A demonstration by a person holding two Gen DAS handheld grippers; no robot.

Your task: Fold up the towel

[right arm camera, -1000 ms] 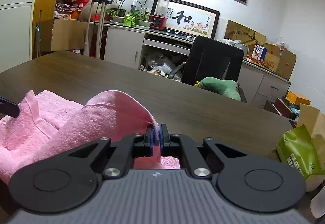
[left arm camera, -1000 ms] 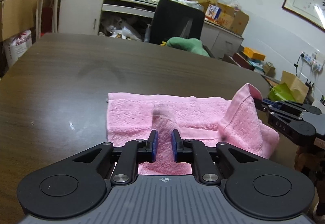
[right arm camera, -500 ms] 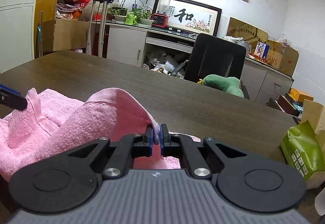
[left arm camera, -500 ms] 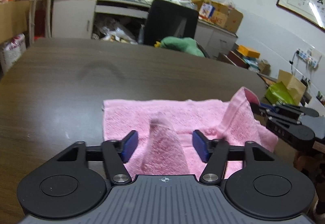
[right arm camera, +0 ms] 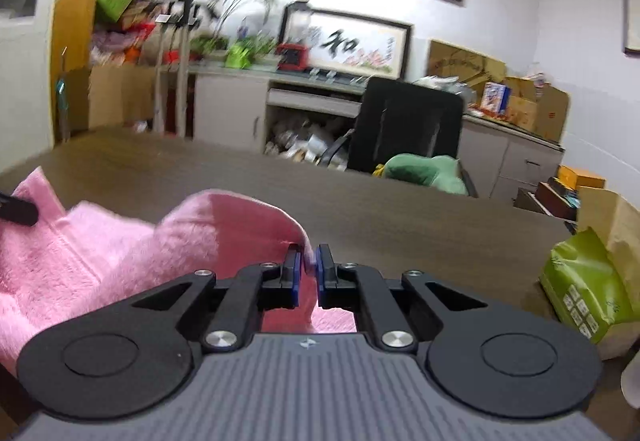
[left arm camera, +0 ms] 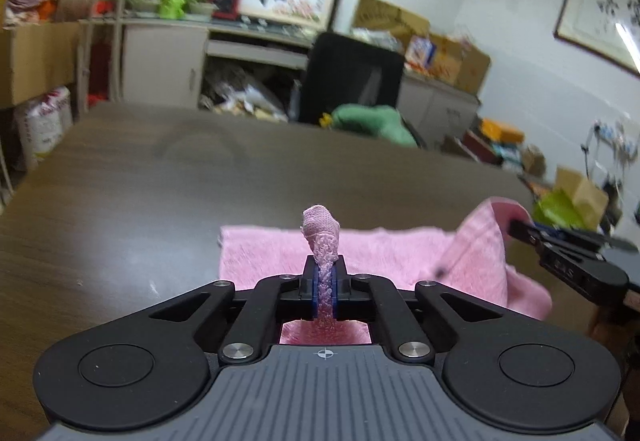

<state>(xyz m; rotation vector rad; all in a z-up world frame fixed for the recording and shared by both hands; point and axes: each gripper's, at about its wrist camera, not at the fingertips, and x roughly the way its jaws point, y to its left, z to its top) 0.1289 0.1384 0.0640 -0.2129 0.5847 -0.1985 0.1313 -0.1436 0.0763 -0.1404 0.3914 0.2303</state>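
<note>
A pink towel (left arm camera: 380, 253) lies on the dark wooden table (left arm camera: 160, 193). My left gripper (left arm camera: 325, 269) is shut on a pinched-up fold of the towel's near edge, which sticks up between the blue pads. My right gripper (right arm camera: 307, 265) holds the towel's right corner (right arm camera: 248, 217) lifted; its jaws show a small gap with the cloth edge between them. The right gripper also shows in the left wrist view (left arm camera: 572, 257) at the right, with the raised corner. The left gripper's tip (right arm camera: 16, 209) shows at the left edge of the right wrist view.
A black office chair (left arm camera: 352, 77) with a green cushion (left arm camera: 372, 121) stands at the table's far edge. A green bag (right arm camera: 588, 281) and a paper bag (right arm camera: 612, 217) stand at the right. Cabinets and boxes line the back wall.
My left gripper opened half a second ago and has now shut on a pinched fold of the towel, lifted slightly. My right gripper's jaws have parted a little around the held corner.
</note>
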